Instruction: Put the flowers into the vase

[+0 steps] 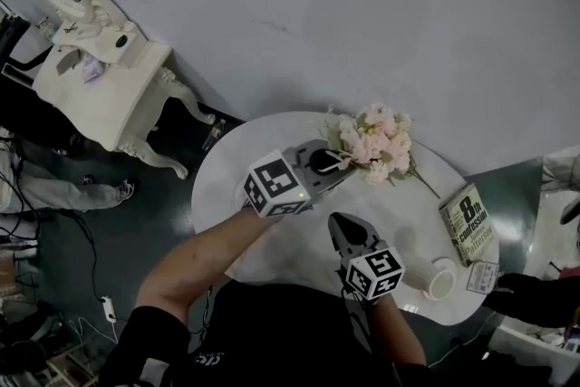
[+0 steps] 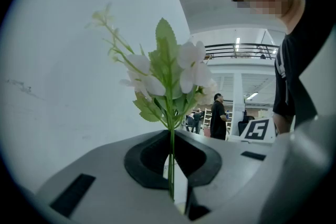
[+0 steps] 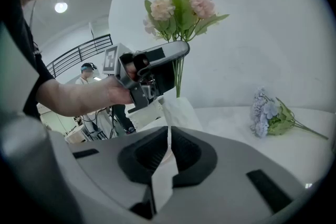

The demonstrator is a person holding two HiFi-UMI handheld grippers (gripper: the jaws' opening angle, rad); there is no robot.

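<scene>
**Flowers (image 3: 178,8) held upright over the vase; both tongs clenched**

Position. The flowers, pink and cream with green leaves, stand upright in the left gripper (image 2: 172,157). Its jaws are clamped on the thin green stem (image 2: 171,165). The stem ends reach down to the top of the white vase (image 3: 177,108). Whether they are inside its mouth cannot be told.

Right gripper (image 3: 168,152). The jaws are closed on a thin white wall that runs up into the vase. It sits lower than the left gripper, angled downward and nearer the person.

Edges and room. Work takes place on a round white table (image 1: 222,181), towards its far side, close to the pale wall (image 1: 408,4). From the head view the blooms sit just inside the table's far rim. Bare tabletop lies to the left of both grippers. On the right, a book (image 1: 468,225) and a white cup (image 1: 435,278) on its side sit near the rim, well apart from the vase. A pale blue bunch (image 3: 270,118) lies flat on the table to the right of the vase, its stem pointing away from it.

Surface and surroundings. The tabletop is plain white and smooth, and the floor (image 1: 154,204) around it is dark. A white dressing table (image 1: 100,95) with an oval mirror stands off to the left, clear of the round table. The left gripper view shows a person (image 2: 217,115) standing well back under a railed upper level.
</scene>
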